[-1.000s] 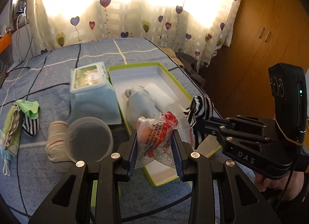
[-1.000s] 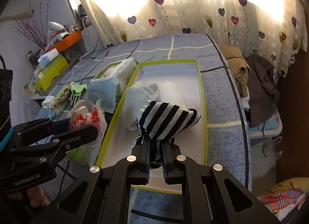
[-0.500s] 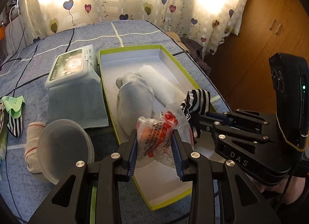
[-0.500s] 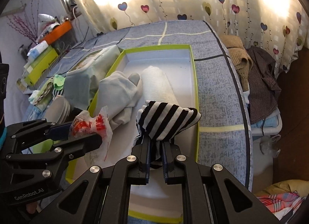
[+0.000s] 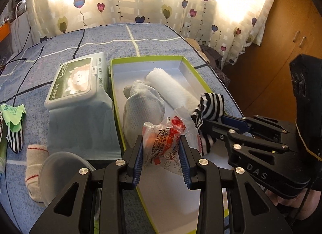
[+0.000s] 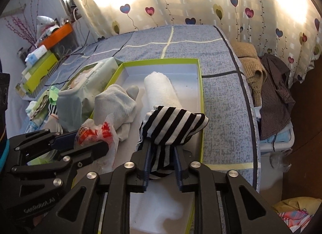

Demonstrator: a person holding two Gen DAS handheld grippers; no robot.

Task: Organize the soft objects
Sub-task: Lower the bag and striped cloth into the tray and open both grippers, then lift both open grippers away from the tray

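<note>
A green-rimmed white box (image 5: 149, 59) lies on the blue bedspread with a grey glove (image 5: 142, 107) and a rolled white towel (image 5: 173, 91) inside. My left gripper (image 5: 161, 143) hovers over the box's near half, shut on a crinkly red-printed plastic packet (image 5: 161, 135). To its right, my right gripper (image 6: 162, 153) is also above the box. Its jaws are opening, with a black-and-white striped sock (image 6: 173, 125) draped over the tips and hanging loosely between the pads.
A pack of wet wipes (image 5: 78, 84) stands just left of the box. A clear round lid (image 5: 60, 171), a beige sock (image 5: 34, 159) and another striped sock (image 5: 14, 139) lie further left. Clothes (image 6: 271, 88) are piled off the bed's right edge.
Both grippers have moved forward over the box. The right jaws, tight on the striped sock before, now stand apart around it. The left grip on the packet is unchanged.
</note>
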